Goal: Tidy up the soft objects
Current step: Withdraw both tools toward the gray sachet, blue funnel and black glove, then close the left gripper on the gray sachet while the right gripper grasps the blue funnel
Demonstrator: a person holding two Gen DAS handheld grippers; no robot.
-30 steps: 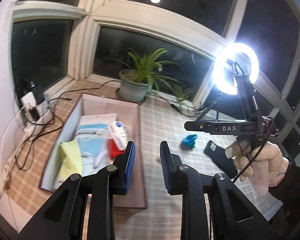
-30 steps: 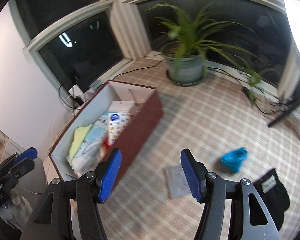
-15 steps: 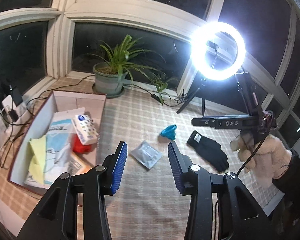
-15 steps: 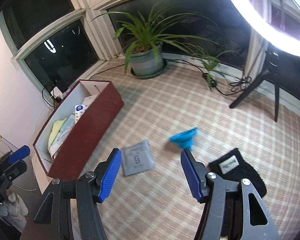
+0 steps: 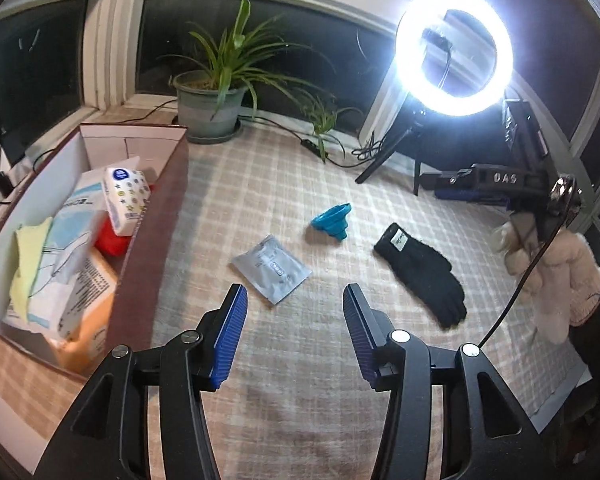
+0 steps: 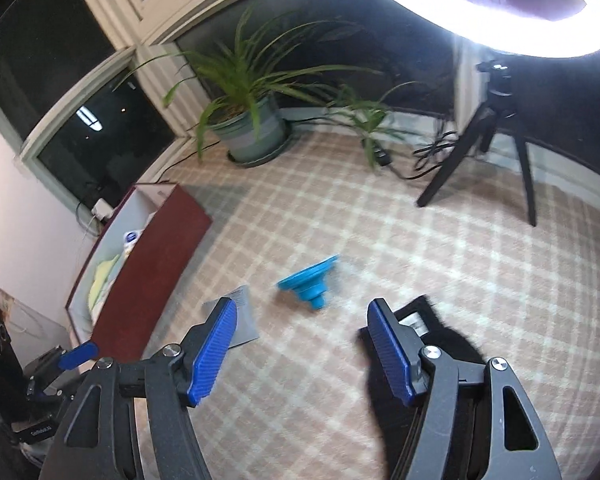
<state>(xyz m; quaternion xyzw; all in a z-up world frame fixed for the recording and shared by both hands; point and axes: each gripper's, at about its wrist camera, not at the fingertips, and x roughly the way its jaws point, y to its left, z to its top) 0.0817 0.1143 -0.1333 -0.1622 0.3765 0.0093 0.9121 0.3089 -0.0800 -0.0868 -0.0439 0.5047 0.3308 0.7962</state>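
While you look down the left wrist view, your left gripper (image 5: 295,332) fills the lower centre, its jaws opening with nothing between them but checked cloth (image 5: 300,392). Listed above it: one grey flat pouch (image 5: 271,269) at mid-frame, just past the blue pads; one blue collapsible funnel (image 5: 332,223) beyond it, lying on its side; one black glove (image 5: 424,272) to the right, lying flat and apart from both. At left stands a brown box (image 5: 156,224), open, holding a tissue pack (image 5: 126,194), a yellow cloth (image 5: 28,256), a red item and printed packets. A potted plant (image 5: 216,92) sits at upper centre, a lit ring light (image 5: 454,50) at upper right, and a hand in a fuzzy cream glove (image 5: 556,280) at the right edge. In the right wrist view, your right gripper (image 6: 300,346) is likewise opening and empty; the funnel (image 6: 310,282) lies just above the gap, the pouch (image 6: 242,320) behind the left pad, the glove (image 6: 444,332) behind the right pad, the box (image 6: 156,264) at left.
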